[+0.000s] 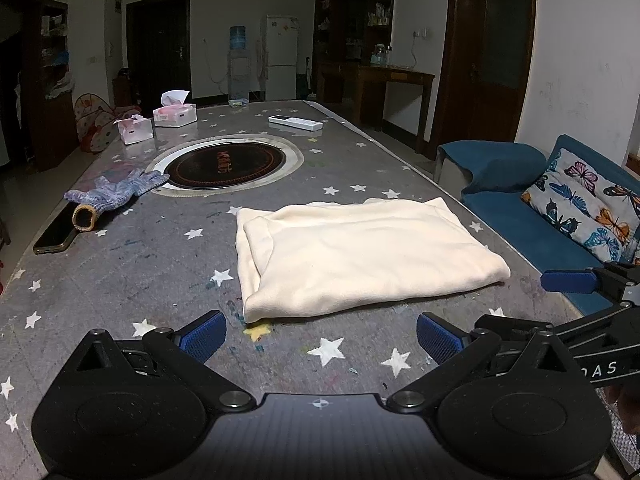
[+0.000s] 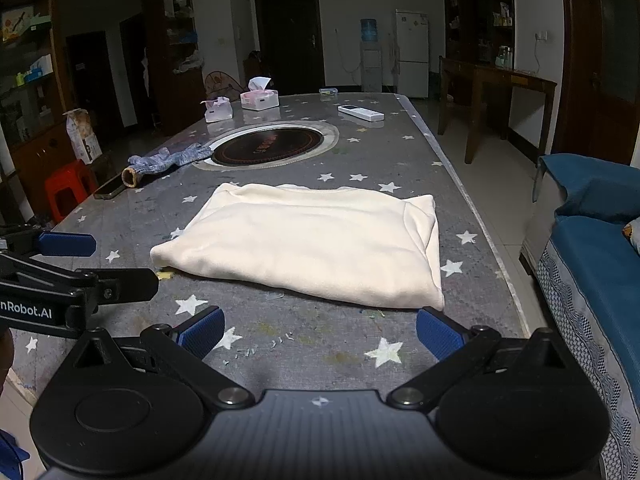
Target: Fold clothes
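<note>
Plainly, both tools hang back from the cloth and grip nothing.
Left gripper [image 1: 321, 334]: jaws spread wide and empty, held low over the near part of the table, just short of the garment's near left corner.
Right gripper [image 2: 320, 334]: jaws wide too, nothing between the blue pads, just short of the garment's near right corner.
Garment [image 1: 356, 254]: a cream piece folded into a thick rectangle, lying flat on the table on its right half, toward the near end.
Garment edges: near fold rounded, layered folds showing at the left end; the right end lies close to the table's right rim.
Table [image 1: 132, 272]: long, grey cover with white stars; bare cloth lies between garment and grippers, and a wide open stretch to the garment's left.
Round hob [image 1: 226, 164]: a dark disc set into the table beyond the garment, apart from it.
Glove [image 1: 116, 190]: blue-grey knit, at the left by the hob's rim, its cuff next to a dark phone [image 1: 54, 236] at the left edge.
Far end: two tissue boxes [image 1: 175, 114] and a white remote [image 1: 295, 122], well apart from the garment.
Sofa [image 2: 592, 240]: blue, close along the table's right side, with a narrow strip of floor between.
</note>
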